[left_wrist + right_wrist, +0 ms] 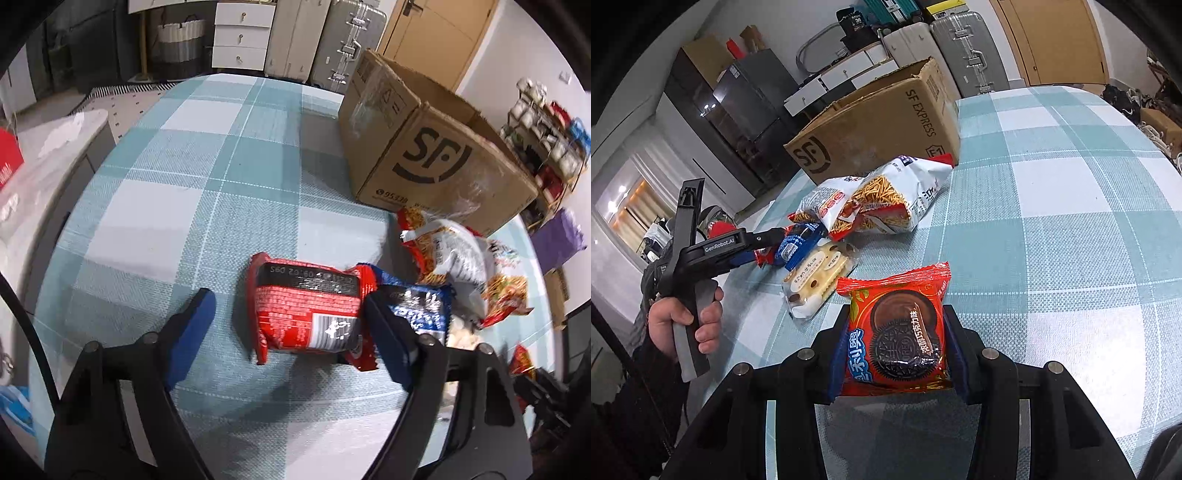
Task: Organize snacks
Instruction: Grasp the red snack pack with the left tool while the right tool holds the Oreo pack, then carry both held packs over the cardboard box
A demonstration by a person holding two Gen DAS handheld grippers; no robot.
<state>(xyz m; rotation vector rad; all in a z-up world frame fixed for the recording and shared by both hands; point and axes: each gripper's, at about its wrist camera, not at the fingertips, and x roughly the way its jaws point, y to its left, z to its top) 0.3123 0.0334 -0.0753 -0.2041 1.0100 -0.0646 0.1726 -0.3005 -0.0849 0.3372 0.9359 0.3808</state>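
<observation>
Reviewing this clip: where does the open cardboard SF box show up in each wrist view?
Left wrist: cardboard box sits upper right, on the checked tablecloth.
Right wrist: cardboard box sits upper centre-left, behind the noodle snack bags.
Shared landmark: the silver suitcase behind the table.

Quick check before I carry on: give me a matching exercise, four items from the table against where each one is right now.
Items:
1. Orange Oreo packet
2. Red snack pack
3. Cardboard box
4. Pale biscuit pack

Places:
A. Lying on the cloth beside the blue packet
B. Standing open at the far end of the table
C. Clamped in the right hand-held gripper
D. Between the left hand-held gripper fingers, on the cloth

Pairs: 1-C, 2-D, 3-B, 4-A
</observation>
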